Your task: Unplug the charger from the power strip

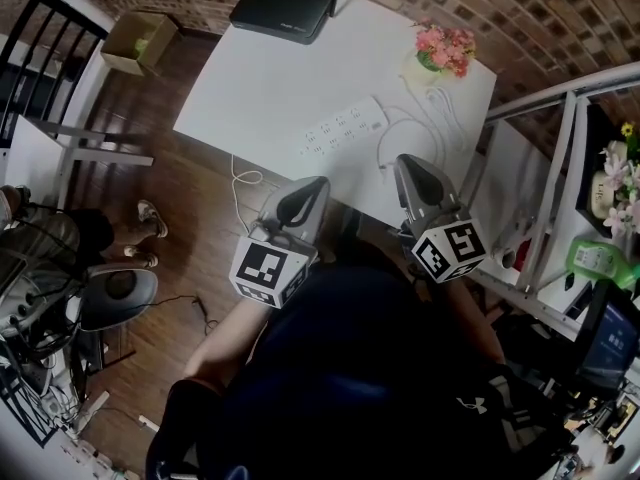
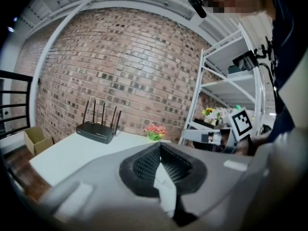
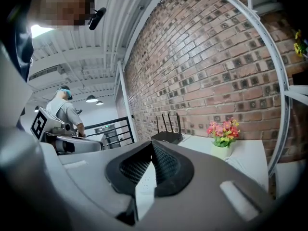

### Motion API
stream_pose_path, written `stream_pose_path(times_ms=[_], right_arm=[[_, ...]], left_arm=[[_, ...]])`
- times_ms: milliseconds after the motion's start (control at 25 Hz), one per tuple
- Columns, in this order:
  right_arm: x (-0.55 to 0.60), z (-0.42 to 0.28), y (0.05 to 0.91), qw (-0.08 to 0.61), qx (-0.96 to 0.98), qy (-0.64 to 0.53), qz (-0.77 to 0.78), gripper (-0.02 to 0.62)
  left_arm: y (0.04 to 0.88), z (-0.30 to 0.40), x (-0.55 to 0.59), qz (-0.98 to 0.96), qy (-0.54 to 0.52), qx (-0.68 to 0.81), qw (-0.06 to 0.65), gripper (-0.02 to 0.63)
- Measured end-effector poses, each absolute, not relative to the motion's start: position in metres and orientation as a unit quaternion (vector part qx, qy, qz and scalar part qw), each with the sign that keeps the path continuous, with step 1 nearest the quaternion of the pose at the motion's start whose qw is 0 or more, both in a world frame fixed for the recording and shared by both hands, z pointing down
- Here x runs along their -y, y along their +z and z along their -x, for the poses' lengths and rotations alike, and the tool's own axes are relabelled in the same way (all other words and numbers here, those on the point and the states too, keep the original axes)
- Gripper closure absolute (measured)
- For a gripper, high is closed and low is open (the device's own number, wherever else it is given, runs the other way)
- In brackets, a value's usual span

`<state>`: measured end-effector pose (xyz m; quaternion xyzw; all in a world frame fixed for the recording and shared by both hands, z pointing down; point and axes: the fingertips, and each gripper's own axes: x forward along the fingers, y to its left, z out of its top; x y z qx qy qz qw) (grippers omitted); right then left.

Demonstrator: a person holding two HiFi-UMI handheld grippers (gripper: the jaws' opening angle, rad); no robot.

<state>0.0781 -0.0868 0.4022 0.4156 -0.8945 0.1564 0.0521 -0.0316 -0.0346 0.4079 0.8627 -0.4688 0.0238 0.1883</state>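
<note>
A white power strip (image 1: 342, 128) lies slantwise on the white table (image 1: 260, 78). A thin white cable (image 1: 412, 128) loops beside its right end; the charger's plug is too small to make out. My left gripper (image 1: 320, 182) hovers at the table's near edge, just short of the strip, jaws shut with nothing between them. My right gripper (image 1: 403, 160) is over the near right corner by the cable's end, also shut and empty. In the left gripper view the gripper (image 2: 160, 146) faces the table; in the right gripper view the gripper (image 3: 153, 142) does the same.
A black router (image 1: 282, 10) stands at the table's far edge and a pot of pink flowers (image 1: 443, 50) at the far right corner. A white metal shelf (image 1: 560, 158) stands close on the right. A cardboard box (image 1: 140, 38) and a black railing (image 1: 50, 28) are at left.
</note>
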Motion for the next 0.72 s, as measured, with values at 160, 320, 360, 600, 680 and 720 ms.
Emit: stream_pose_path(times_ms=[160, 320, 360, 600, 680, 720], right_arm=[[0.0854, -0.0776, 0.4029, 0.053, 0.896, 0.157, -0.412, 0.584], [0.0854, -0.0787, 0.4039, 0.053, 0.897, 0.157, -0.411, 0.584], [0.0855, -0.0789, 0.4041, 0.052, 0.897, 0.157, -0.411, 0.584], [0.0868, -0.0784, 0.4048, 0.055, 0.896, 0.157, -0.412, 0.584], [0.0868, -0.0781, 0.4049, 0.055, 0.896, 0.157, -0.412, 0.584], [0.0868, -0.078, 0.4051, 0.054, 0.896, 0.158, -0.412, 0.584]], left_arm=[[0.4103, 0.0342, 0.0341, -0.86, 0.025, 0.475, 0.183, 0.6], [0.4097, 0.0305, 0.034, -0.86, 0.024, 0.473, 0.192, 0.6], [0.4096, 0.0297, 0.034, -0.86, 0.024, 0.472, 0.193, 0.6], [0.4113, 0.0305, 0.0352, -0.86, 0.026, 0.471, 0.197, 0.6], [0.4118, 0.0306, 0.0358, -0.859, 0.027, 0.471, 0.197, 0.6], [0.412, 0.0307, 0.036, -0.859, 0.027, 0.471, 0.197, 0.6]])
